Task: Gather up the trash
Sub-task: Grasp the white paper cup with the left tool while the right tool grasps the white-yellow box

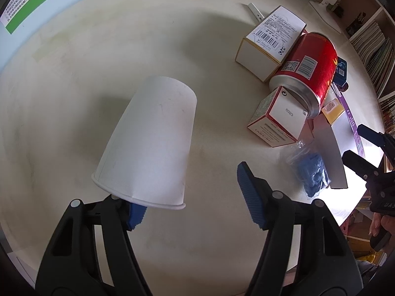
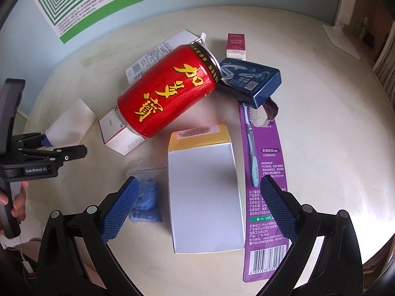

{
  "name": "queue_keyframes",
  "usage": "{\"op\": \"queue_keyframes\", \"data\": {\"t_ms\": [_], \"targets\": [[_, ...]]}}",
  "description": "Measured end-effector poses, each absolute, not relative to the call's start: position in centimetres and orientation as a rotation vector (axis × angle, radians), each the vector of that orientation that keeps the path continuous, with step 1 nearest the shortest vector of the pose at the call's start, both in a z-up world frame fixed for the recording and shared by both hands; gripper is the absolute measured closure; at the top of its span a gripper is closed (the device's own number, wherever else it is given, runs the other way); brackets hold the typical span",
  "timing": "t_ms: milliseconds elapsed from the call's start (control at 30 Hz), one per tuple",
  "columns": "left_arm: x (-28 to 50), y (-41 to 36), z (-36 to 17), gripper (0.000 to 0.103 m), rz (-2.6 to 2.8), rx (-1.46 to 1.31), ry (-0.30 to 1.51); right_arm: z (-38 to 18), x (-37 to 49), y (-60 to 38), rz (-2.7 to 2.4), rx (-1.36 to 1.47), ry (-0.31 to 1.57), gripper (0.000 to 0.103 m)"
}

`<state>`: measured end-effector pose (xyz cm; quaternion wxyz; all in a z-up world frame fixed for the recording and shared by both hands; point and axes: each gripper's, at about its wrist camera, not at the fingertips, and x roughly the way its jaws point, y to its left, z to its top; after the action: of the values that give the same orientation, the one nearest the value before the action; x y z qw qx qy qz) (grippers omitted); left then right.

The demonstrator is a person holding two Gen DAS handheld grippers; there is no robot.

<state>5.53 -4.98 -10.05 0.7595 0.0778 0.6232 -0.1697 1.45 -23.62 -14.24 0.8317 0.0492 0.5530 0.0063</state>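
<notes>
A white paper cup [image 1: 148, 138] lies tipped, rim at six o'clock, between the released left hand-held gripper [image 1: 195, 194]; the right hand-held gripper [image 2: 200, 207] gapes over a white box [image 2: 205, 197].

Home study; bookshelf [image 1: 370, 46]; round table [image 1: 123, 37]; wall poster [image 2: 84, 5]

A round cream tabletop [image 2: 321, 133] carried the things. On it lay a white paper cup [image 1: 148, 138] on its side, a white box with a yellow flap [image 2: 205, 197], a purple toothbrush package [image 2: 266, 172], a dark blue tin [image 2: 254, 81] and a small bag of blue material [image 2: 147, 201].
</notes>
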Motion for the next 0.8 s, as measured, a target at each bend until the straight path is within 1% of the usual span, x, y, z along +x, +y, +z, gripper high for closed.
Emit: {"op": "queue_keyframes", "data": {"t_ms": [67,133,167,200,233,267,300,333,433,567,800], "targets": [[5.7,-5.1,-10.2,0.046,-0.374,0.166,1.36,-14.6,1.5,-23.5,0.018,0.099,1.182,0.007],[5.8,-5.3,-10.4,0.054,-0.384,0.161,1.365,-14.8,1.6,-23.4,0.02,0.092,1.188,0.007],[5.9,-5.4,-10.5,0.057,-0.389,0.16,1.368,-15.0,1.6,-23.3,0.023,0.09,1.191,0.007],[5.9,-5.6,-10.6,0.064,-0.401,0.161,1.37,-15.0,1.6,-23.2,0.024,0.088,1.192,0.009],[5.9,-5.8,-10.6,0.072,-0.407,0.166,1.368,-15.2,1.7,-23.1,0.027,0.084,1.192,0.016],[5.9,-6.0,-10.7,0.077,-0.413,0.17,1.367,-15.4,1.7,-23.0,0.026,0.08,1.202,0.025],[5.8,-6.2,-10.7,0.087,-0.422,0.171,1.367,-15.8,1.9,-23.0,0.022,0.074,1.214,0.038],[5.8,-6.3,-10.7,0.092,-0.431,0.171,1.367,-16.1,2.0,-22.9,0.027,0.082,1.23,0.041],[5.8,-6.8,-10.3,0.096,-0.441,0.183,1.338,-15.8,1.8,-23.0,0.031,0.113,1.212,0.041],[5.5,-7.3,-8.9,0.096,-0.447,0.205,1.282,-14.0,1.5,-22.9,0.039,0.112,1.158,0.042],[5.4,-7.5,-7.3,0.096,-0.464,0.204,1.241,-11.3,0.7,-23.7,0.016,0.141,1.083,0.042]]}}
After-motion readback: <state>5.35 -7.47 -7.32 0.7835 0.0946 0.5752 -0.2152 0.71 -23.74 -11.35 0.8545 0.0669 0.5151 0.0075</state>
